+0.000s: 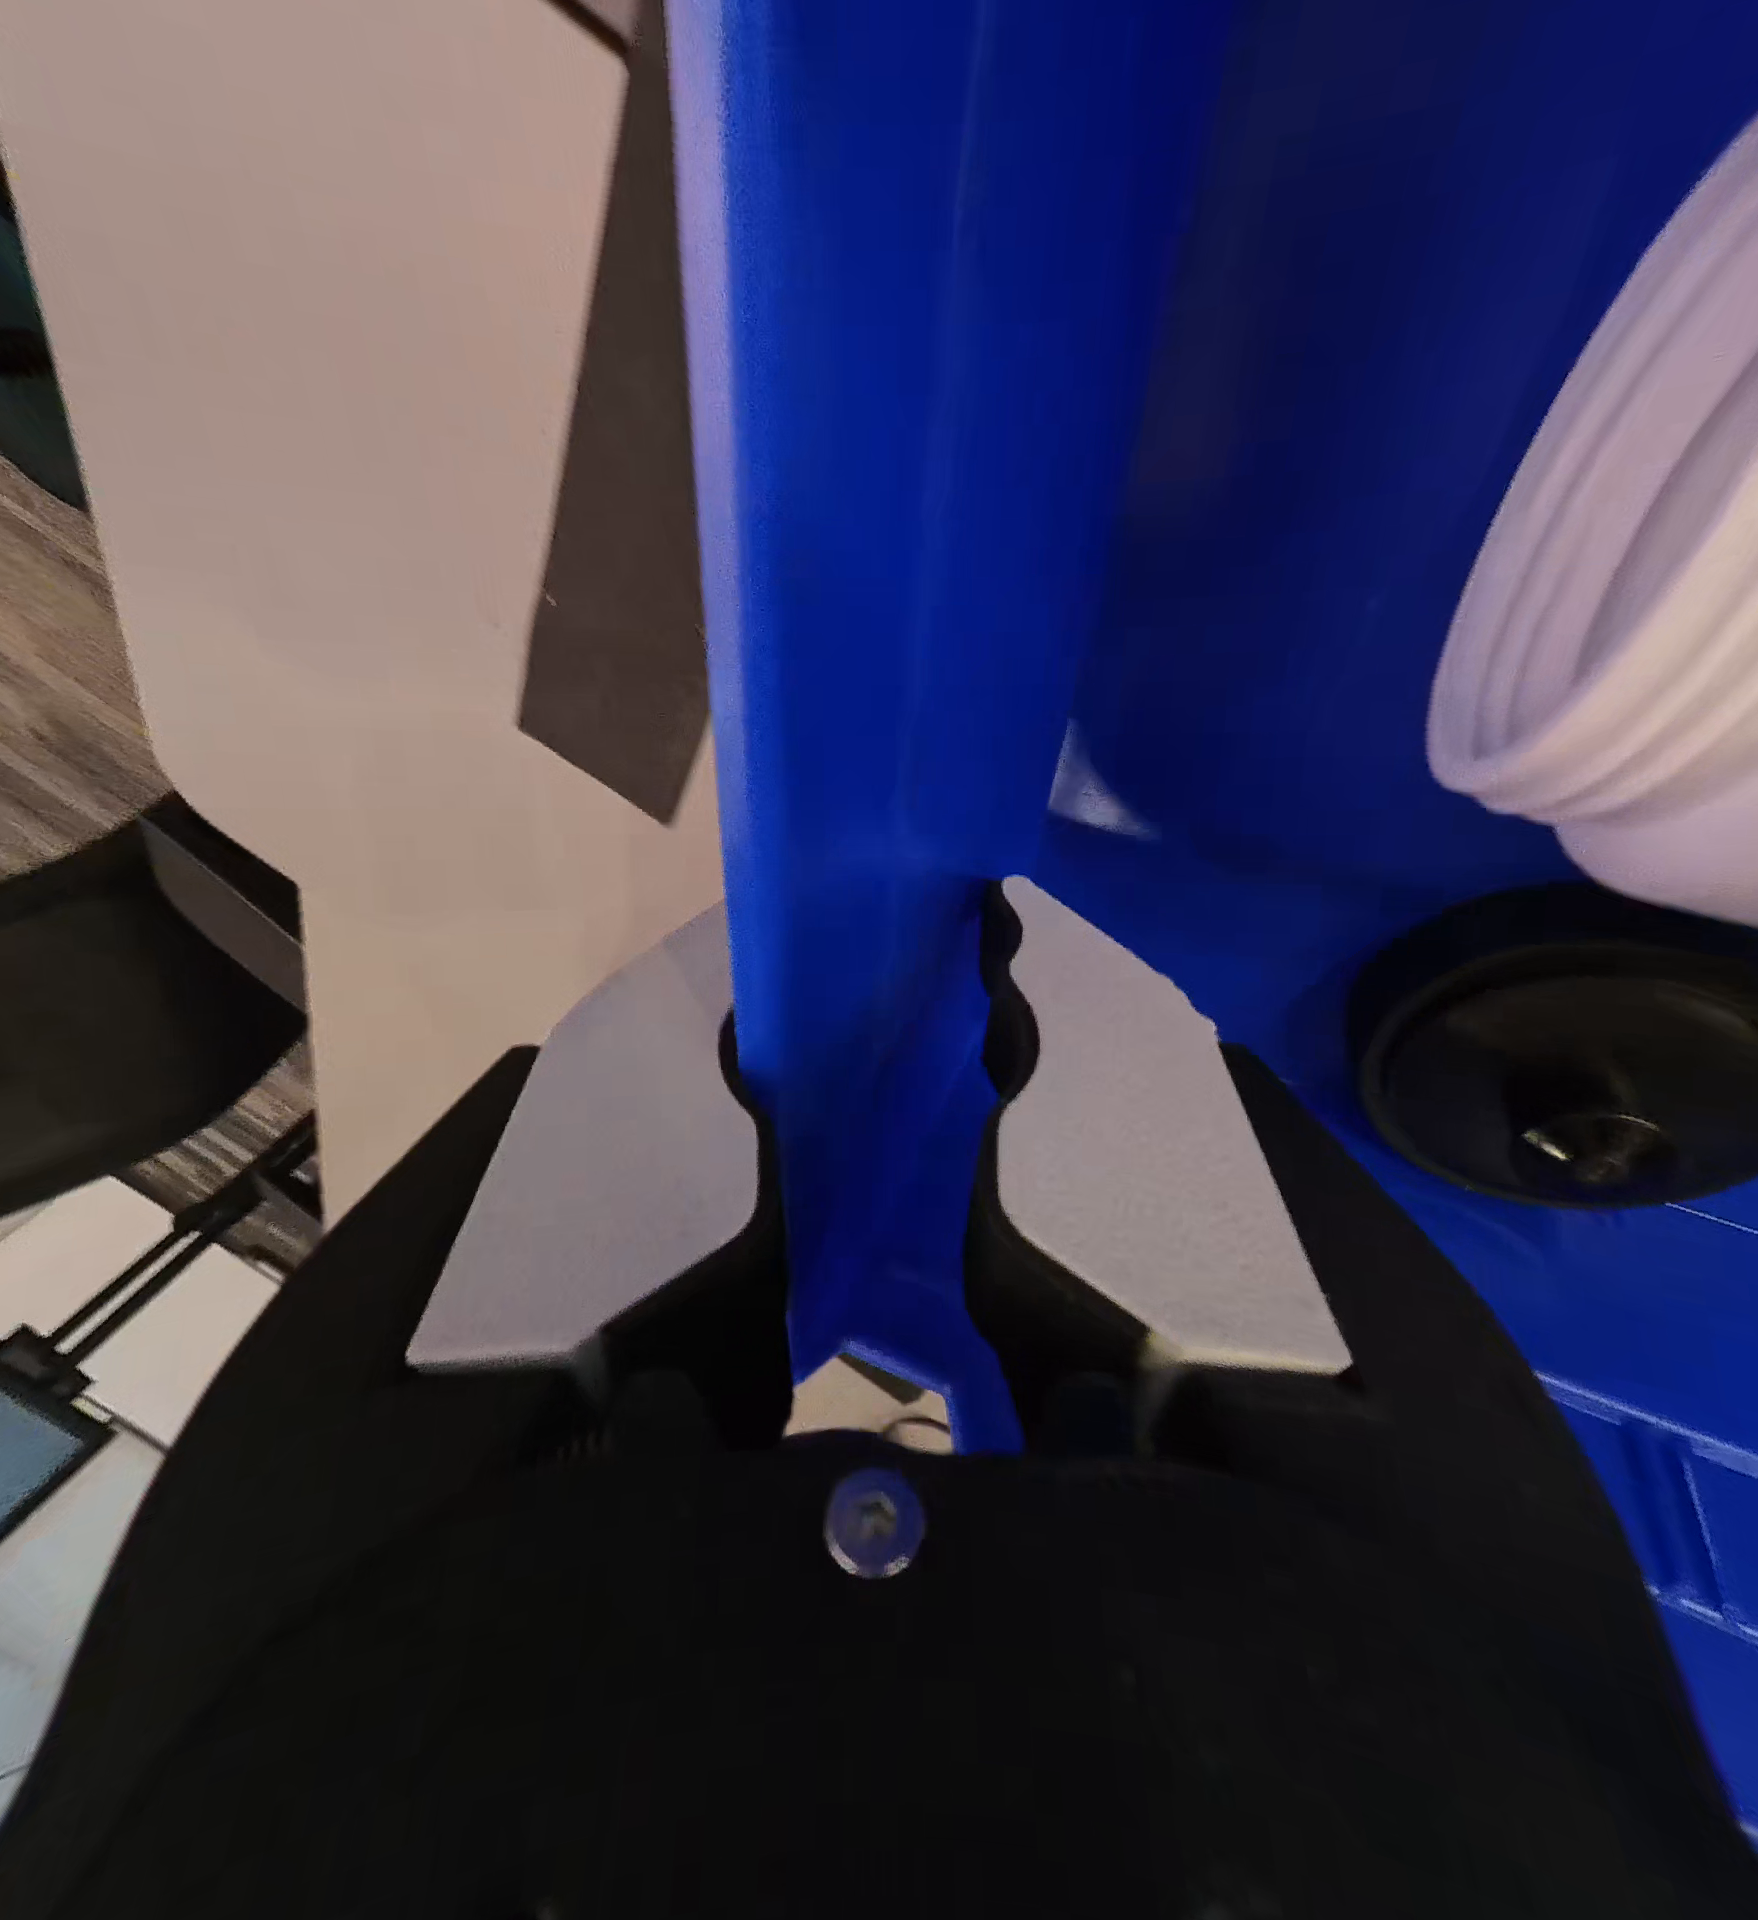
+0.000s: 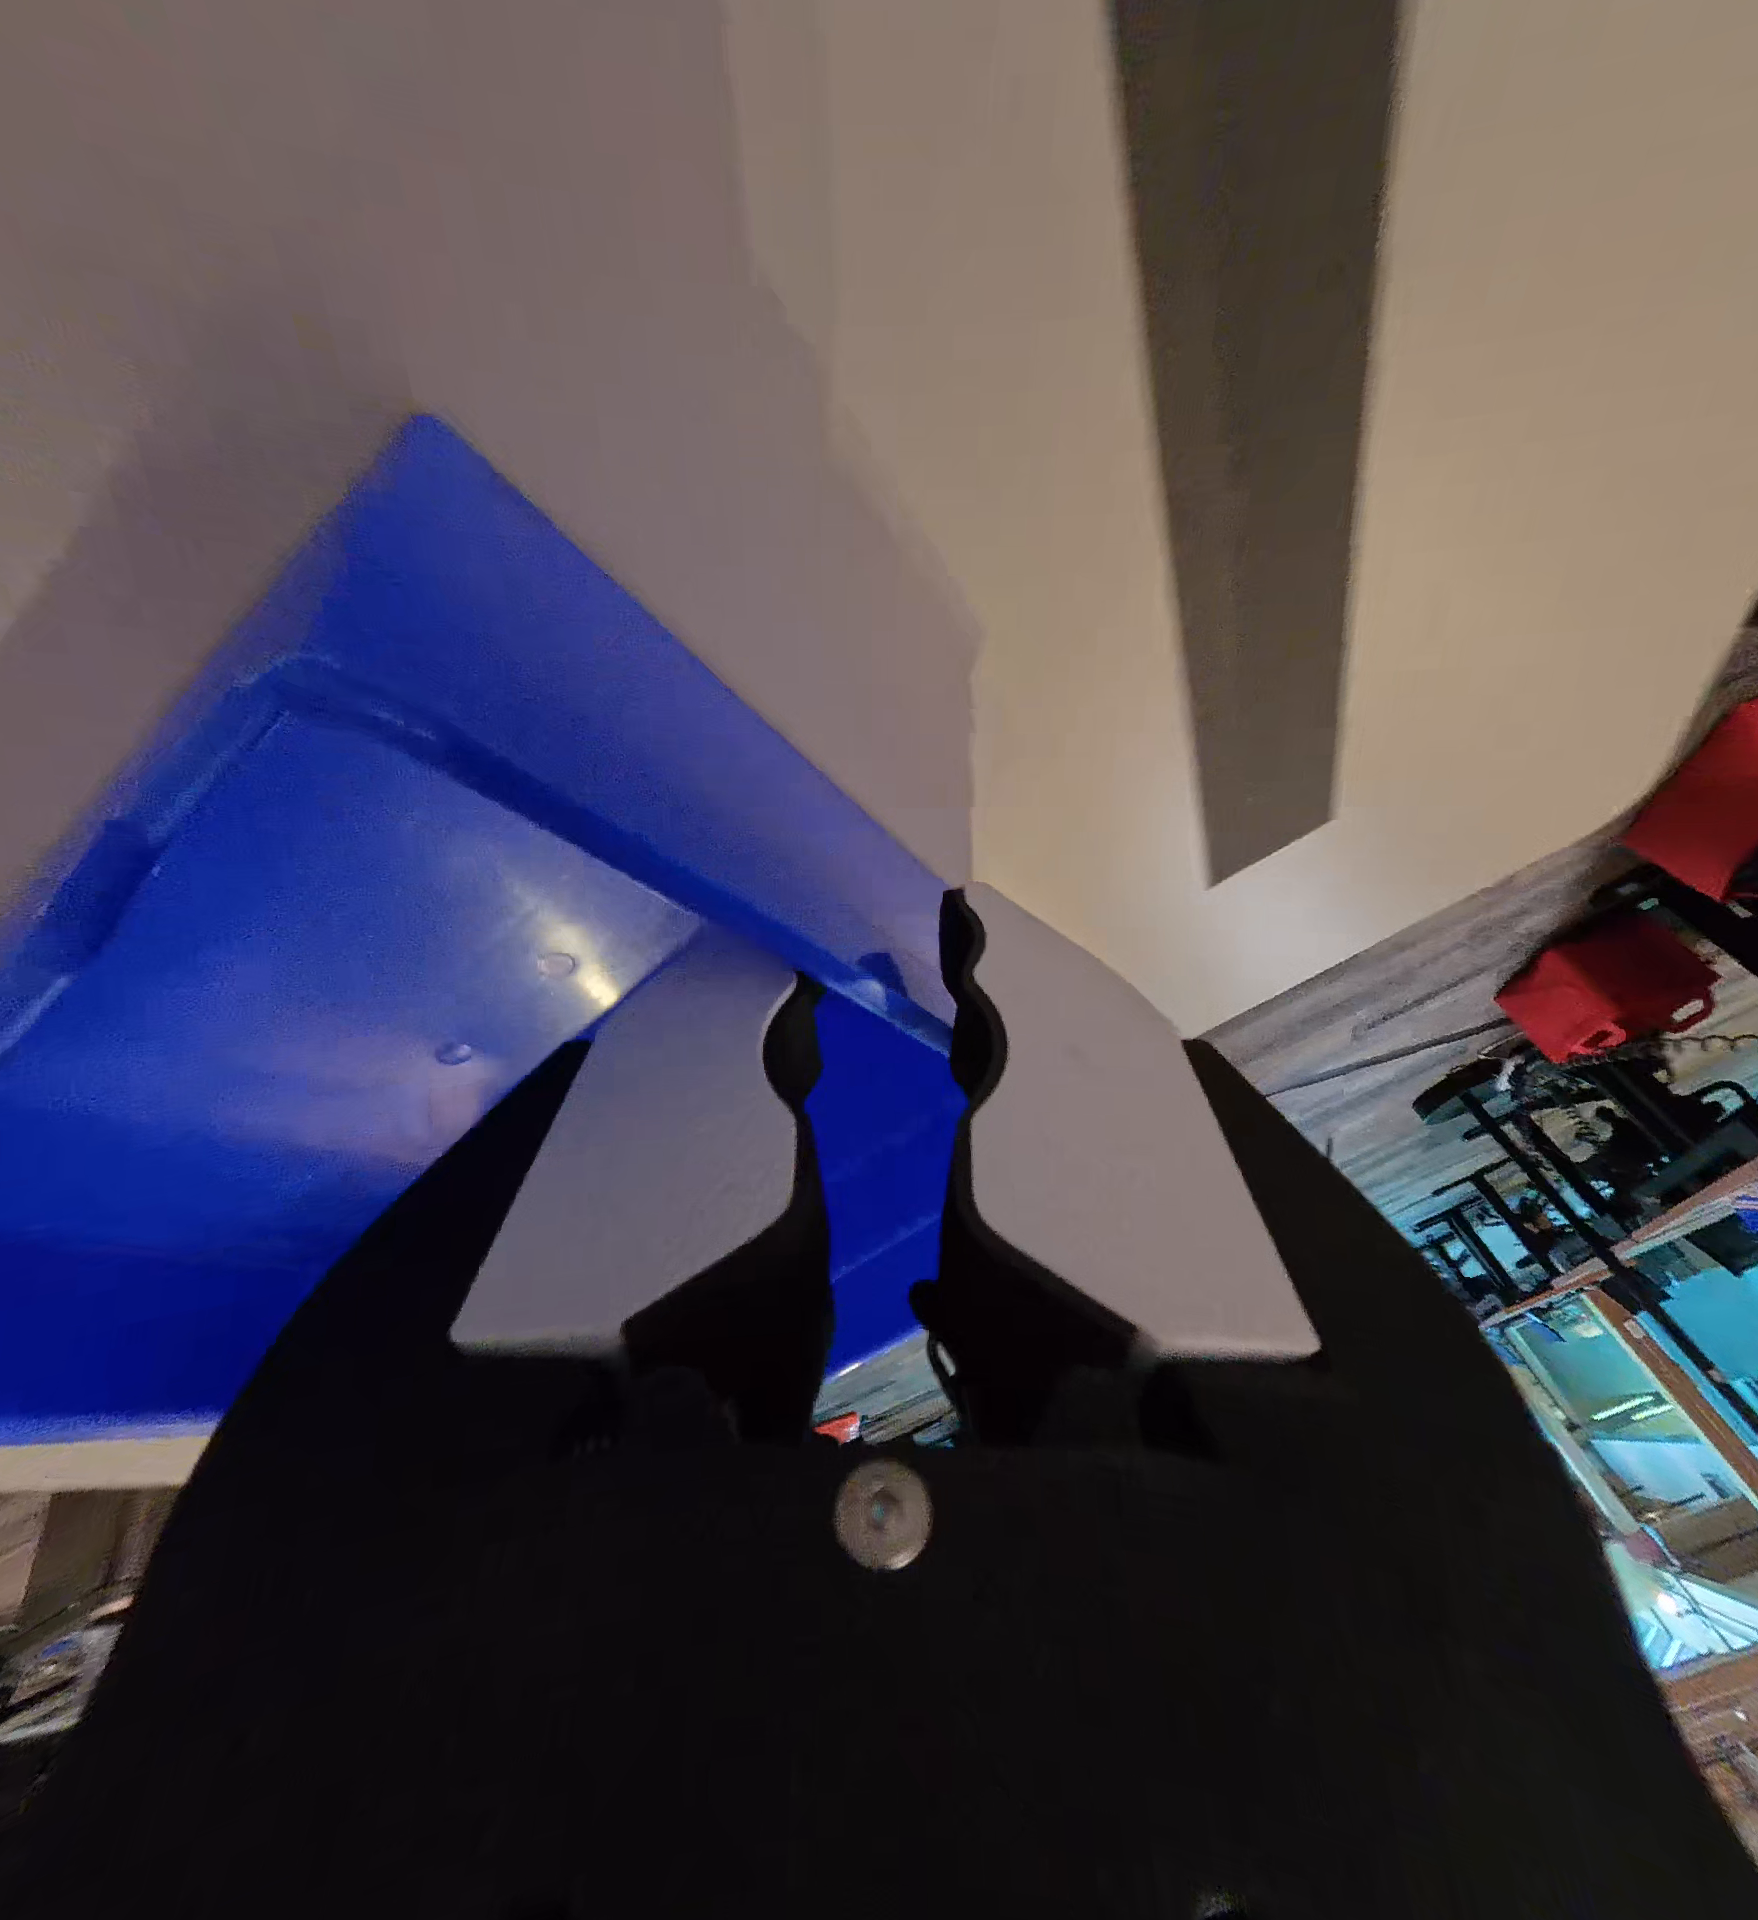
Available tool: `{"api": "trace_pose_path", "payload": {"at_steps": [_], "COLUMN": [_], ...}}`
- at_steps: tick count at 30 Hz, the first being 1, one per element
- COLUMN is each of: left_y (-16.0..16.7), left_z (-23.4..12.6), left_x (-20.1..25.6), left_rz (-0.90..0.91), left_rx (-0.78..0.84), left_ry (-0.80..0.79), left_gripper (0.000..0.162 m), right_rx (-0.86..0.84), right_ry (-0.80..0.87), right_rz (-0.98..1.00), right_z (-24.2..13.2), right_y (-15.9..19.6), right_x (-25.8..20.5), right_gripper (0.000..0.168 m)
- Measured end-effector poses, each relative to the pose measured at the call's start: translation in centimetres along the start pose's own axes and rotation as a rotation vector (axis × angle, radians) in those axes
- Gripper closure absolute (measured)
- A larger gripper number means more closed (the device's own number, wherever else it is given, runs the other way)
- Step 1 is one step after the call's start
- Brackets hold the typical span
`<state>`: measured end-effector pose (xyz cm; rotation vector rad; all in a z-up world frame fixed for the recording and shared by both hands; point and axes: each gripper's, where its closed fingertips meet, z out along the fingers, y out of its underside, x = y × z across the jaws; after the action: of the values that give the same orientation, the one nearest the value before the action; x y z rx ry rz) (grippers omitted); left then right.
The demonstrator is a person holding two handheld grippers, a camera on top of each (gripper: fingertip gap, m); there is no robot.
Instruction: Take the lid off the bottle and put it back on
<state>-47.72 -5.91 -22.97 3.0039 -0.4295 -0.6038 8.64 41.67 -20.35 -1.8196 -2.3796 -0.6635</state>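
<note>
The left gripper (image 1: pixel 870 1132) has its fingers closed tight on a thin wall of a blue plastic crate (image 1: pixel 958 520), the blue edge pinched between the black pads. Just to the right, inside the crate, a white bottle (image 1: pixel 1664 582) lies tilted with its ribbed, threaded neck showing; I cannot tell where its lid is. Below the bottle a round black disc (image 1: pixel 1581 1049) with a screw sits against the blue surface. The right gripper (image 2: pixel 880 1023) holds nothing, its fingers a narrow gap apart, pointing past the crate's corner (image 2: pixel 355 914) toward a pale wall with a dark grey strip (image 2: pixel 1259 416). Red bags (image 2: pixel 1706 831) and shelving clutter the floor at right.
</note>
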Motion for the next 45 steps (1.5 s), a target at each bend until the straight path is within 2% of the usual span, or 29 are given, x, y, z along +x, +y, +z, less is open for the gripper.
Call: {"api": "trace_pose_path", "payload": {"at_steps": [8, 15, 32, 38, 40, 41, 43, 45], "left_y": [-4.0, -5.7, -9.0, -9.1, -8.8, -8.4, -6.7, -4.9], "left_z": [1.4, 1.9, 2.5, 2.5, 2.2, 1.8, 0.5, -1.6], "left_x": [-4.5, -6.3, -9.5, -9.6, -9.7, -10.0, -11.0, -11.6], "left_rz": [0.134, 0.19, 0.24, 0.208, 0.159, 0.133, 0.027, -0.085], "left_rx": [0.008, 0.014, -0.059, -0.058, -0.053, -0.052, -0.053, 0.01], "left_ry": [-0.1, -0.12, -0.257, -0.256, -0.255, -0.265, -0.287, -0.292], "left_gripper": [0.115, 0.114, 0.11, 0.107, 0.106, 0.097, 0.078, 0.063], "right_rx": [0.056, 0.061, 0.034, 0.035, 0.049, 0.079, 0.163, 0.272], "right_ry": [0.057, 0.103, 0.149, 0.164, 0.197, 0.219, 0.259, 0.32], "right_rz": [0.083, 0.089, 0.083, 0.094, 0.14, 0.174, 0.24, 0.287], "right_z": [1.7, 2.5, 2.8, 2.8, 2.5, 2.0, 0.0, -2.9], "right_y": [-3.5, -5.0, -6.4, -6.4, -6.2, -6.1, -5.7, -5.1], "right_x": [7.6, 11.1, 13.1, 13.2, 13.6, 13.8, 13.8, 13.4], "right_gripper": [0.145, 0.142, 0.141, 0.14, 0.133, 0.119, 0.131, 0.132]}}
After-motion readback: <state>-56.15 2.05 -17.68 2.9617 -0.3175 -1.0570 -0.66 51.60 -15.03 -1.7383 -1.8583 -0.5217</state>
